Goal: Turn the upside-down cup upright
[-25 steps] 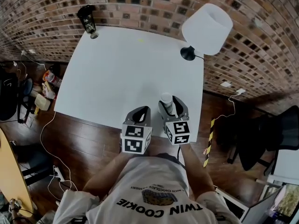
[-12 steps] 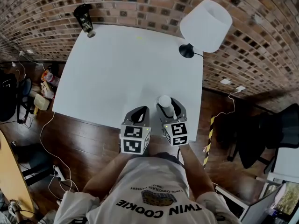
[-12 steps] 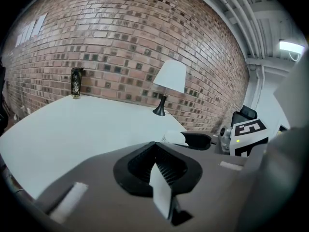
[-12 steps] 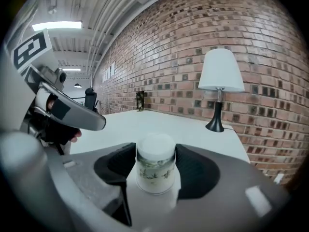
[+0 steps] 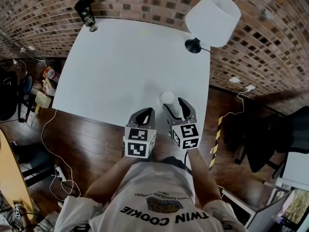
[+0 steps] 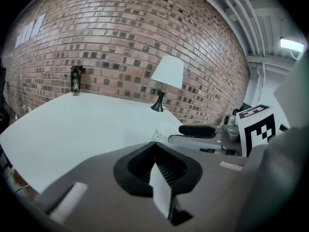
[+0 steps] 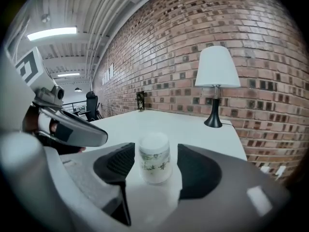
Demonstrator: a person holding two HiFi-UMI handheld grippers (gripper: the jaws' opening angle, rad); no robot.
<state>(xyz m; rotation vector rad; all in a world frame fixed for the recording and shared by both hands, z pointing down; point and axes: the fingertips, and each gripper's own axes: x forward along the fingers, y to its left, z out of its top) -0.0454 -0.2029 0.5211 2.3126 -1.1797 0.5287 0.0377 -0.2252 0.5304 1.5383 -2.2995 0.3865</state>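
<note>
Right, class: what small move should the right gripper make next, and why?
Probably close the right gripper on the cup. Its jaws stand apart on either side of the cup, which stands upside down on the table and is not yet gripped.

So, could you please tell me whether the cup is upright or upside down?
Upside down: the cup stands on the table with its closed base up, between the right tool's open jaws.
</note>
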